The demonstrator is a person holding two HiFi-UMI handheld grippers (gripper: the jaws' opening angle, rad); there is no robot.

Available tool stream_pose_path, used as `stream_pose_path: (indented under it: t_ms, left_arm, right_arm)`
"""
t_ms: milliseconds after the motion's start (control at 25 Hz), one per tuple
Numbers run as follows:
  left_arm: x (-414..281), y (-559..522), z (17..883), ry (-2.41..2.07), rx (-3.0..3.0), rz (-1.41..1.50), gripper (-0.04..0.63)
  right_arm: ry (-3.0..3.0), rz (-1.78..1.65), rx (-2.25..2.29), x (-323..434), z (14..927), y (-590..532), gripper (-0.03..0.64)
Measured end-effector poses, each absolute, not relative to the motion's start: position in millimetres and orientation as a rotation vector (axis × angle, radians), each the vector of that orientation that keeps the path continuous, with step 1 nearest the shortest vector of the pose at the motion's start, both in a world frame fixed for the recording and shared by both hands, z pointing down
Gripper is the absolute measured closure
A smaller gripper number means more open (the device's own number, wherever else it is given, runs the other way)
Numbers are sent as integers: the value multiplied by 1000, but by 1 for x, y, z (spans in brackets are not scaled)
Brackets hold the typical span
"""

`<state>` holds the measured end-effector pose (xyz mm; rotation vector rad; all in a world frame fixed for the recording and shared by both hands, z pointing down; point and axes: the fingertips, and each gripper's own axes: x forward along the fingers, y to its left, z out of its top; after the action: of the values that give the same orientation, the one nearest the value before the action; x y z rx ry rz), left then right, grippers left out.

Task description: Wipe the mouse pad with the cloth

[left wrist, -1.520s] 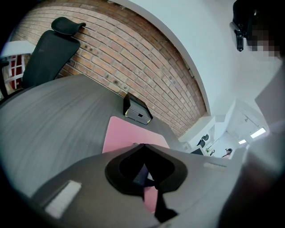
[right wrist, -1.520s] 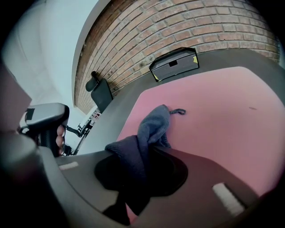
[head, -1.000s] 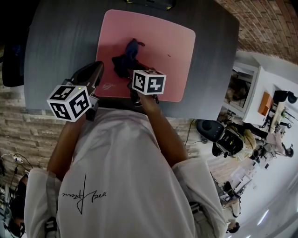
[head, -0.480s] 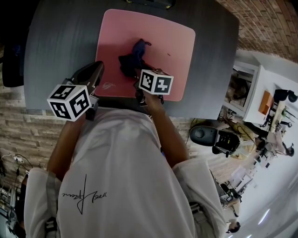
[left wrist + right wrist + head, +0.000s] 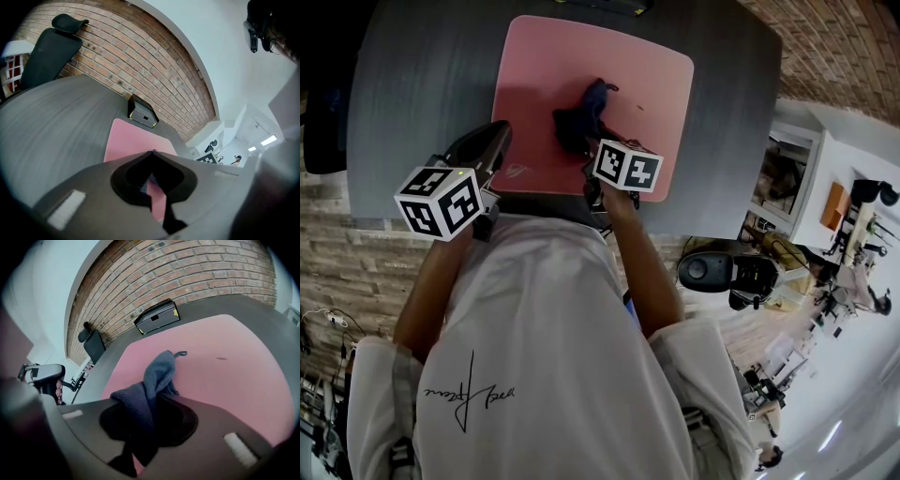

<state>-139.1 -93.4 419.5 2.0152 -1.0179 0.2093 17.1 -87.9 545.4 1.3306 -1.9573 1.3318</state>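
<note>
A pink mouse pad (image 5: pixel 647 75) lies on the dark grey table (image 5: pixel 422 75). A dark blue cloth (image 5: pixel 579 120) sits bunched near the pad's middle, and my right gripper (image 5: pixel 592 155) is shut on its near end. In the right gripper view the cloth (image 5: pixel 151 380) rises from between the jaws of the right gripper (image 5: pixel 149 401) onto the pad (image 5: pixel 225 380). My left gripper (image 5: pixel 492 141) rests at the pad's near left edge, shut and empty. In its own view the left gripper (image 5: pixel 152 152) has its tips meeting over the pad (image 5: pixel 126 138).
A black box (image 5: pixel 157 316) stands on the table beyond the pad's far edge, also seen as the box (image 5: pixel 142 112) before a brick wall. A small dark speck (image 5: pixel 221 358) marks the pad. An office chair (image 5: pixel 47 51) stands at the table's left.
My right gripper has dragged the cloth to the right across the pad. The left gripper has stayed where it was.
</note>
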Motion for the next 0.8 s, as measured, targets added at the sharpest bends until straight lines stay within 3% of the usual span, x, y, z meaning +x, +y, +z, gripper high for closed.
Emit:
stream_pose_path:
  t_ms: [800]
  left_arm:
    - [-134, -91, 425, -994, 2009, 231, 581]
  right_arm:
    - [-1891, 1371, 1473, 70, 546, -85, 529]
